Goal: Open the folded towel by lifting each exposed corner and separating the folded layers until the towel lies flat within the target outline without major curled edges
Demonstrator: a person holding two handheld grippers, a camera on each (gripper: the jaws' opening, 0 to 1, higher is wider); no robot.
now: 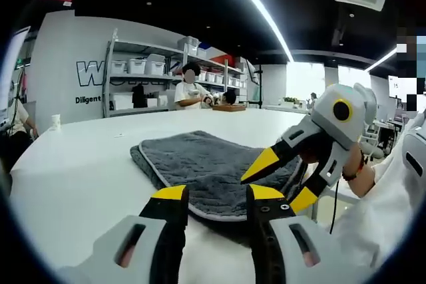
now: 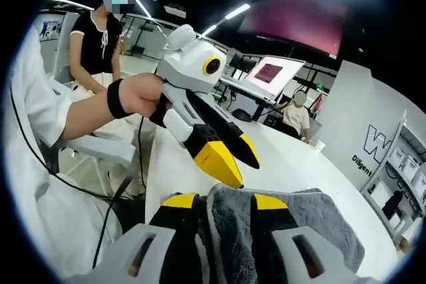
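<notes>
Left gripper view: folded grey towel [image 1: 200, 167] lying on the white desk [image 1: 80, 164], left gripper [image 1: 214, 197] hovering just short of its near edge with fingers [image 1: 170, 194] apart and holding nothing, right gripper [image 1: 283, 176] reaching in over the towel's near right corner. Right gripper view: right gripper [image 2: 223, 205] with fingers [image 2: 180, 203] clamped on a raised fold of the towel [image 2: 293, 221], left gripper [image 2: 229, 164] held in a hand [image 2: 136, 94] just beyond that fold, yellow tips slightly parted.

One towel [image 1: 200, 164], two hand-held grippers, one white table [image 1: 80, 171].
</notes>
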